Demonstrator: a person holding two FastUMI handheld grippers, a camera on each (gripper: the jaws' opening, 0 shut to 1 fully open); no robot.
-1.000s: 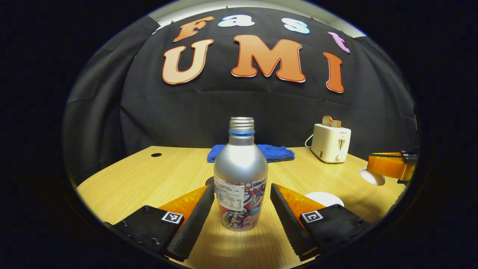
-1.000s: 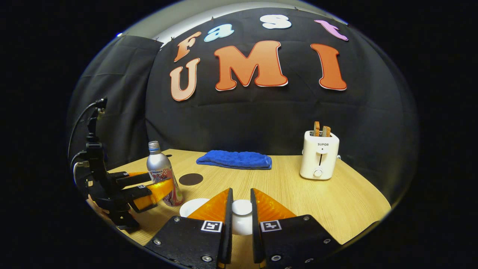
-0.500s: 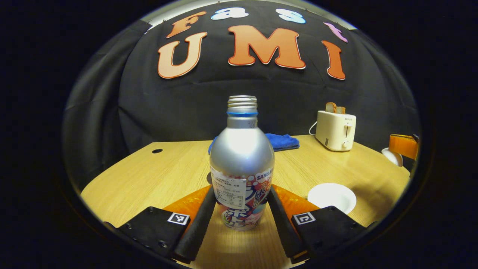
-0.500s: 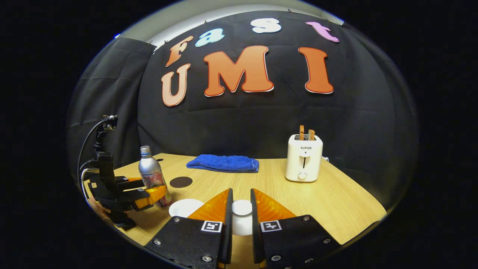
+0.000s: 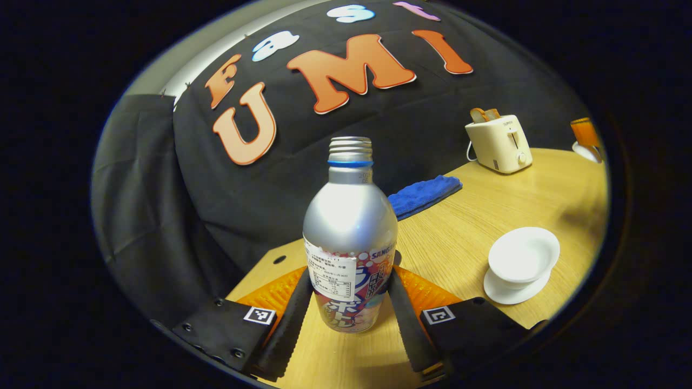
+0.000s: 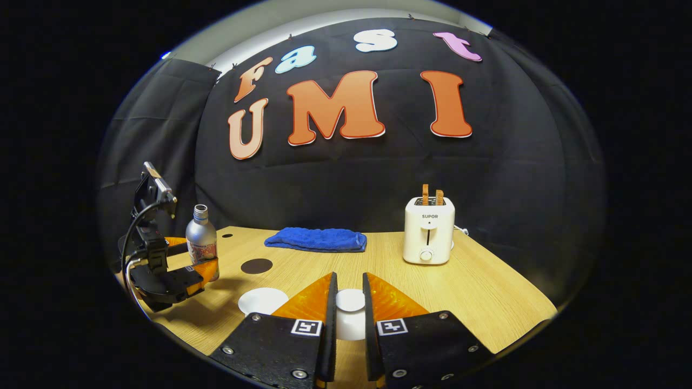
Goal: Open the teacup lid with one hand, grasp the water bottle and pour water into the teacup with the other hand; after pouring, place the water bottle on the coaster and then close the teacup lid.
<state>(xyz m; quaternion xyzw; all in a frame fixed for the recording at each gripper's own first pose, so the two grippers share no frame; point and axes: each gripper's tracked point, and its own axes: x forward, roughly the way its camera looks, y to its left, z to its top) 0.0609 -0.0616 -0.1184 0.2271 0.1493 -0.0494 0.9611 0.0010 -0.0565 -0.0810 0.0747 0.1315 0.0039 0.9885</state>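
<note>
Fingers of the left gripper press against both sides of the water bottle, low on its labelled body, so it is clamped there with its open threaded neck upward. In the right gripper view that gripper and the bottle are at the far left, and the bottle's base appears to sit above the table with a shadow beneath it, though I cannot tell this for sure. The right gripper has its fingers drawn in to a narrow gap around the white teacup lid, pinching it (the lid's lower part is hidden between them).

Going by size, the wooden table spreads across both views. At its far edge a blue cloth lies folded, with a cream toaster holding two slices to its right. The open white teacup stands on its saucer, well to the right of the bottle in the left gripper view; in the right gripper view it is just left of the right gripper's fingers. A small dark round coaster lies between cup and cloth.
</note>
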